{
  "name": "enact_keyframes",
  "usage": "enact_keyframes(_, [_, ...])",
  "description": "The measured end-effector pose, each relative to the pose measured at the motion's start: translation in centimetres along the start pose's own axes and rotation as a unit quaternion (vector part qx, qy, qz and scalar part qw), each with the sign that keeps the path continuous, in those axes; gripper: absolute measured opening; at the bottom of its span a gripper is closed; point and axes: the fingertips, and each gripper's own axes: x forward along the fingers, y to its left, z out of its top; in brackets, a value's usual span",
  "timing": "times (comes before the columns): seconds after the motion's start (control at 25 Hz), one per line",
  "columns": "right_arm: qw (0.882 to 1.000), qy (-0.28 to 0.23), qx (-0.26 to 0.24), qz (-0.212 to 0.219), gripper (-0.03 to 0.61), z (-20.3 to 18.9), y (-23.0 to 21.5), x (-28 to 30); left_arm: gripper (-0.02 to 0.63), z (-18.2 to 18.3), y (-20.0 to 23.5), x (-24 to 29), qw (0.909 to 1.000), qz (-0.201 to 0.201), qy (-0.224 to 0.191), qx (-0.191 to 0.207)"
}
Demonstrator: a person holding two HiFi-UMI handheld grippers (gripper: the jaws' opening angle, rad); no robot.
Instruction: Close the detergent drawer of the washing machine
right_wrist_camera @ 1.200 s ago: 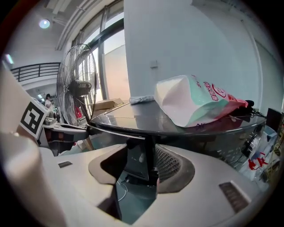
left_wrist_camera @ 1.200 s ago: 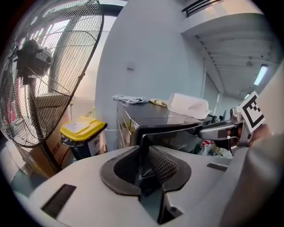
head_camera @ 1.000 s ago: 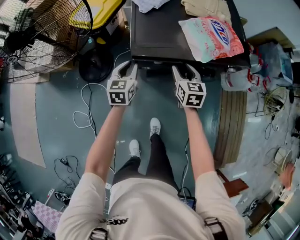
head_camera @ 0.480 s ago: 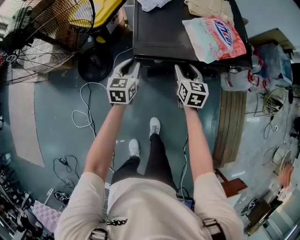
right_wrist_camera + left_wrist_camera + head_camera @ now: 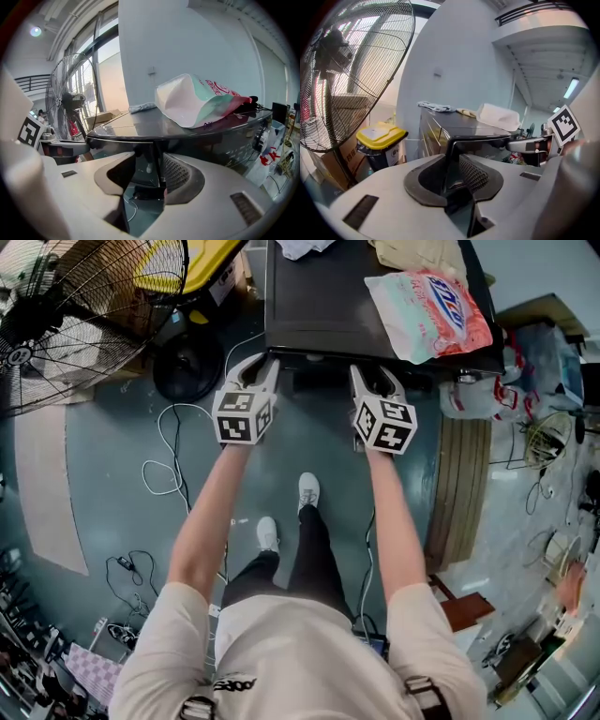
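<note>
The washing machine (image 5: 328, 306) is a dark glossy box at the top of the head view. Its detergent drawer (image 5: 311, 381) is a dark piece sticking out under the front edge, between my two grippers. My left gripper (image 5: 255, 367) is at the machine's front left corner. It is open, and the drawer's dark front (image 5: 480, 139) shows through its jaws, with no pad touching it. My right gripper (image 5: 373, 374) sits just right of the drawer, also open. Between its pads I see only the machine's shiny front and a dark upright edge (image 5: 158, 164).
A pink and white detergent bag (image 5: 427, 310) and cloths (image 5: 417, 254) lie on the machine's top. A large floor fan (image 5: 84, 306) and a yellow-lidded bin (image 5: 187, 263) stand to the left. Cables (image 5: 164, 460) trail over the floor. Wooden boards (image 5: 464, 484) and clutter fill the right side.
</note>
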Motion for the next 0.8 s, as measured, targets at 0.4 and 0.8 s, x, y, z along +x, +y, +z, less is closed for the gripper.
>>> enact_keyframes(0.4, [0.999,-0.018,0.016,-0.044,0.064,0.0,-1.4,0.0,0.087,0.3,0.3,0.7,0.9999,-0.001,-0.006,-0.008])
enact_keyframes(0.8, [0.998,0.006,0.036,-0.042,0.072,-0.6,-1.4,-2.1,0.092,-1.4,-0.1,-1.1,0.9991,0.003,0.042,-0.007])
